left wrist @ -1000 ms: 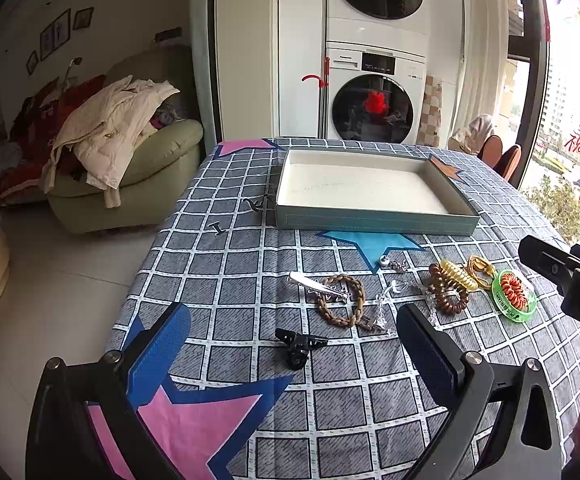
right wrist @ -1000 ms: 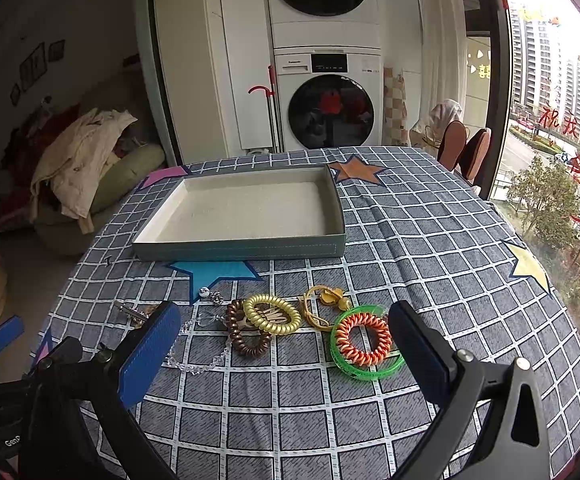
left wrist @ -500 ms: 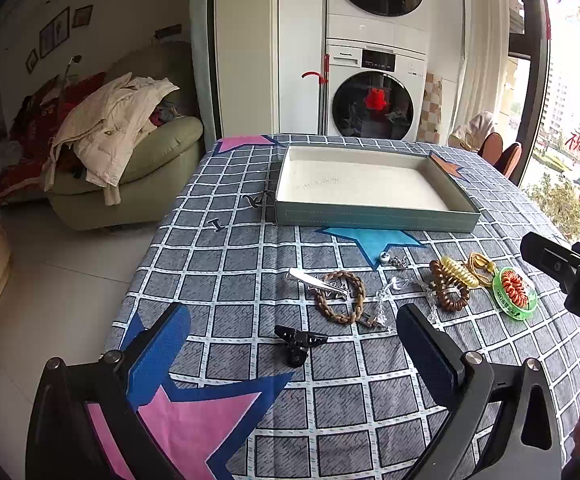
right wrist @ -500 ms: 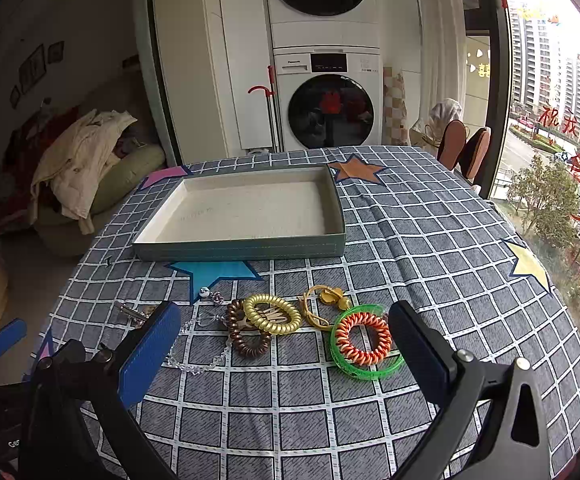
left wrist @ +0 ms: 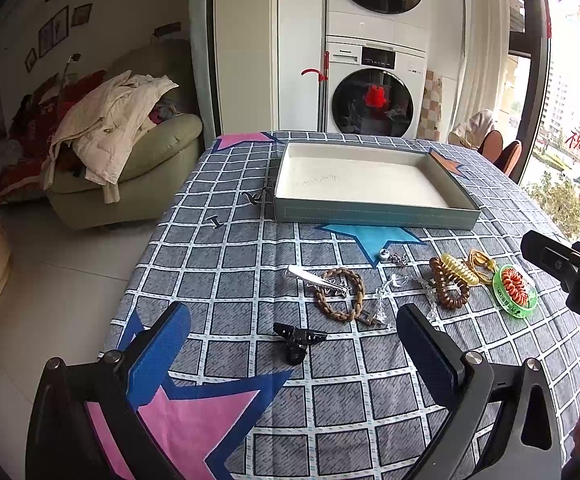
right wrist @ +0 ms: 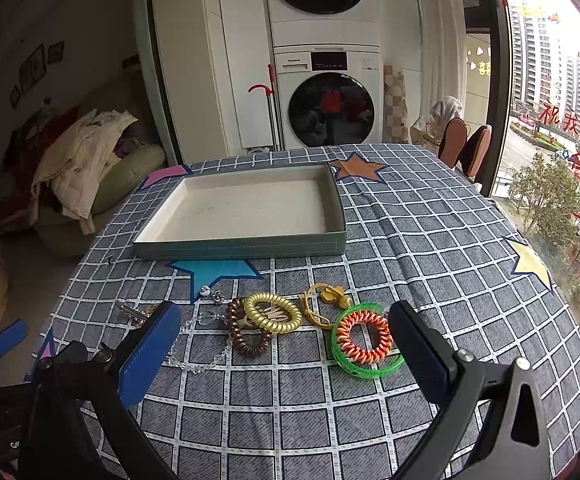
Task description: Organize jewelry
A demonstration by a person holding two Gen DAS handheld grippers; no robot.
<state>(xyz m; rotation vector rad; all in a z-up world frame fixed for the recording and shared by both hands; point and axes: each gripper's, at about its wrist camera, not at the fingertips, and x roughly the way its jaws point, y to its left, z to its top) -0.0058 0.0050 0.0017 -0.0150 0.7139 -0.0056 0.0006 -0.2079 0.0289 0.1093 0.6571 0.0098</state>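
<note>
The left gripper [left wrist: 290,354] hangs low in its frame with blue-padded fingers spread wide and empty, a small black claw clip [left wrist: 298,340] lying between them on the grey checked tablecloth [left wrist: 225,264]; the right gripper [right wrist: 285,344] is likewise agape and holds nothing, framing a brown spiral hair tie [right wrist: 249,334], a yellow spiral tie [right wrist: 272,312] and an orange coil inside a green bangle [right wrist: 364,340]; the shallow teal tray with a cream floor [right wrist: 241,248] sits empty at frame centre; best to take one piece at a time, probably the outermost, closing squarely so neighbours overlapping it are not dragged
</note>
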